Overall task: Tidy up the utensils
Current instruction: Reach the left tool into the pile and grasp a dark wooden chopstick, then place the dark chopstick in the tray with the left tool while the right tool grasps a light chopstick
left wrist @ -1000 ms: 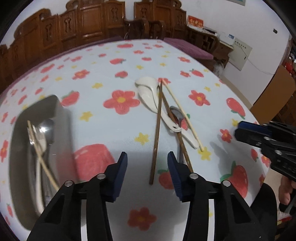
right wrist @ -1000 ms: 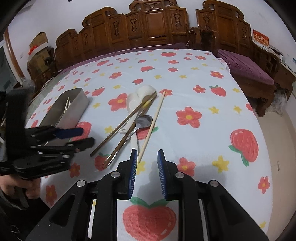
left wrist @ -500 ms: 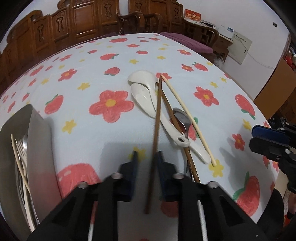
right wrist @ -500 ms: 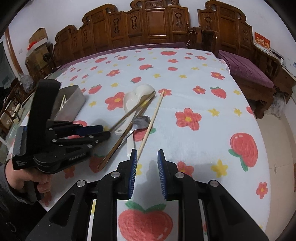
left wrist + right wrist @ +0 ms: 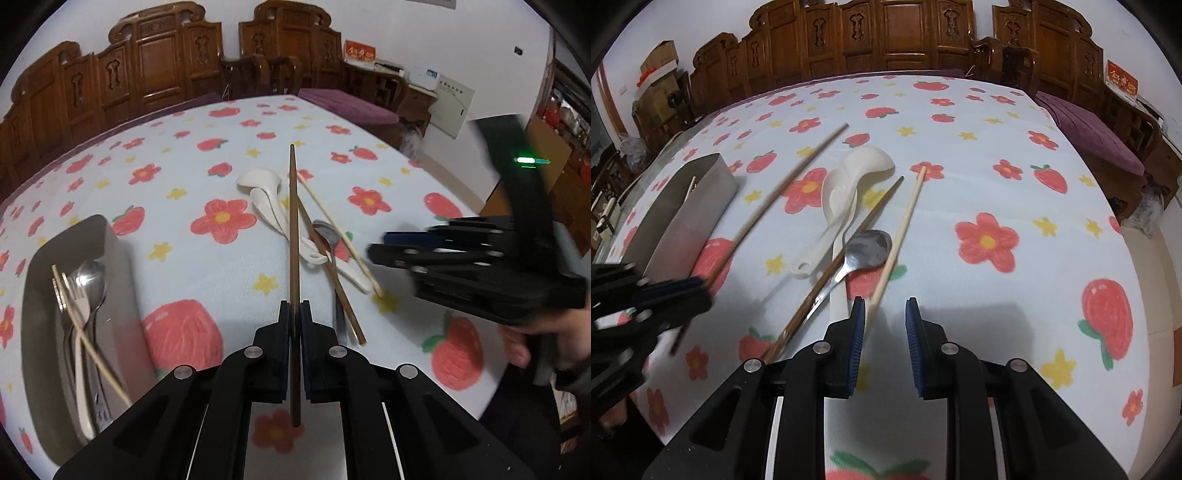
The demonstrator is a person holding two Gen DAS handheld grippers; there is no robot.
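Note:
My left gripper [image 5: 294, 314] is shut on a dark brown chopstick [image 5: 293, 221] and holds it off the table, its tip pointing away over the cloth. The same chopstick [image 5: 775, 195] and left gripper [image 5: 698, 291] show at the left of the right wrist view. On the cloth lie two white spoons [image 5: 266, 199], a second brown chopstick [image 5: 332, 277], a metal spoon [image 5: 327, 232] and a pale chopstick [image 5: 340, 236]. My right gripper [image 5: 884, 314] is open by a narrow gap, low over the near end of the pale chopstick [image 5: 901, 229].
A metal tray [image 5: 118, 266] at the left holds a spoon, a fork and a pale chopstick. The table has a flowered cloth [image 5: 997, 177]. Carved wooden chairs [image 5: 886, 37] stand behind it. A hand [image 5: 524, 343] holds the right gripper [image 5: 384, 247].
My left gripper has shut on the dark brown chopstick and raised it off the pile. The right gripper has come down and in towards the pale chopstick's near end.

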